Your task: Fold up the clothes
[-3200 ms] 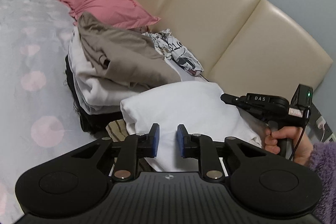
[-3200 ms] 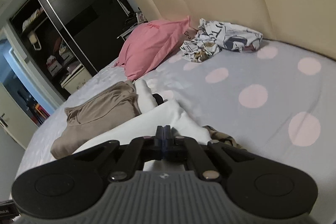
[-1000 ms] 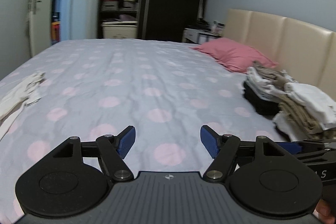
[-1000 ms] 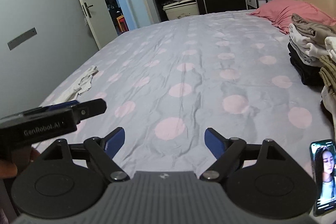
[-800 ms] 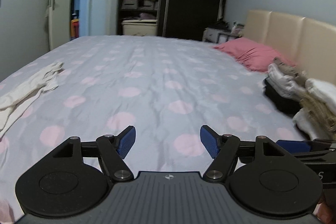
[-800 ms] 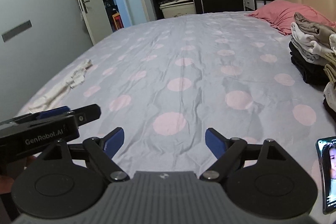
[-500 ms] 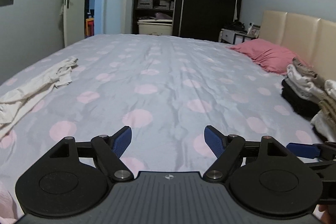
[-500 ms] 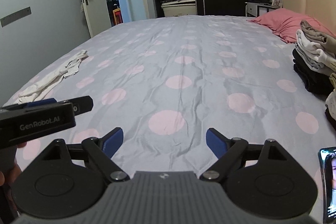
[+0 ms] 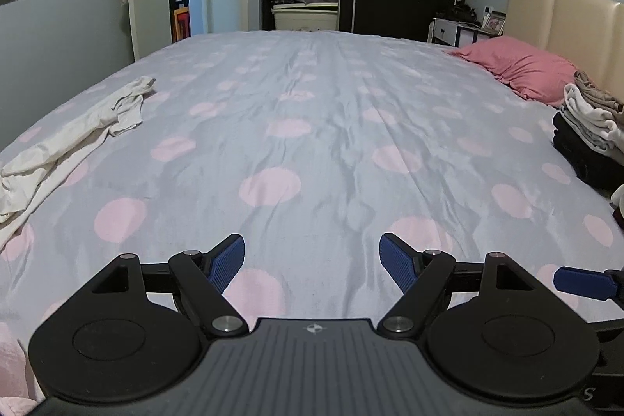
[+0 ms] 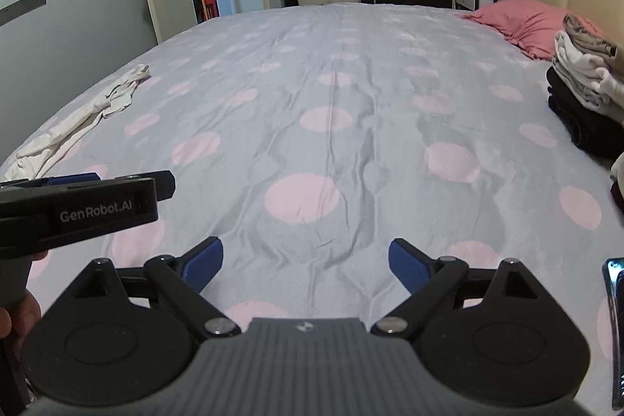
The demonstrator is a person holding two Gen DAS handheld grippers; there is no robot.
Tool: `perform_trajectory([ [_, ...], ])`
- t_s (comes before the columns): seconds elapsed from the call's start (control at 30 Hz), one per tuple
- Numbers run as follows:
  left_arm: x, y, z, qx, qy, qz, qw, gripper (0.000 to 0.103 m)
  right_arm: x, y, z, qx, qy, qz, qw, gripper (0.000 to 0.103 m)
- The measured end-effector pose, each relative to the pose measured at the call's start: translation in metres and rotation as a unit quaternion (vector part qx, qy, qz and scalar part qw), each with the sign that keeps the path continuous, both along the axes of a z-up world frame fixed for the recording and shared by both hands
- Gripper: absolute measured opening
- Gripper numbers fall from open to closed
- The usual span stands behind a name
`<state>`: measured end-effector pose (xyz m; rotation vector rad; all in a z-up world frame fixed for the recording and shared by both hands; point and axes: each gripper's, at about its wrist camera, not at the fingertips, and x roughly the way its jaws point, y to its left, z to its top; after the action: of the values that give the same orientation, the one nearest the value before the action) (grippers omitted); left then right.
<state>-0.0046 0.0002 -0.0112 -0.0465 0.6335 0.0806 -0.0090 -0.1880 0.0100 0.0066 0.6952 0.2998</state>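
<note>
Both grippers (image 9: 312, 262) (image 10: 305, 262) splayed wide, empty, over wrinkled dotted sheet (image 9: 312, 127), crumpled cream garment (image 9: 70, 139) left.

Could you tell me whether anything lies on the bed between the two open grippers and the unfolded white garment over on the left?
Nothing visible does. The white garment lies crumpled near the bed's left edge, and only bare polka-dot bedsheet stretches between it and the open left gripper and right gripper. The stack of folded clothes sits off to the right, out of the path.

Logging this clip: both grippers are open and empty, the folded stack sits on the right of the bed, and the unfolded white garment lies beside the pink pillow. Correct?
Not quite. The white garment lies at the bed's left edge, far from the pink pillow, as the left wrist view shows. Both grippers, left and right, are open and empty; the folded stack sits right.
</note>
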Motion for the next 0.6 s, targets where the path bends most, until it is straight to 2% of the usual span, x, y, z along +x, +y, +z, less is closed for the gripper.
perform_trajectory([
  [0.4, -0.005, -0.002, 0.006, 0.011, -0.018, -0.005, 0.9998, 0.076, -0.007, 0.0, 0.006, -0.031, -0.024, -0.028, 0.999, 0.094],
  [0.6, -0.007, -0.003, 0.009, 0.016, -0.022, -0.012, 0.9996, 0.076, -0.009, -0.005, 0.01, -0.019, -0.03, -0.035, 0.999, 0.094],
])
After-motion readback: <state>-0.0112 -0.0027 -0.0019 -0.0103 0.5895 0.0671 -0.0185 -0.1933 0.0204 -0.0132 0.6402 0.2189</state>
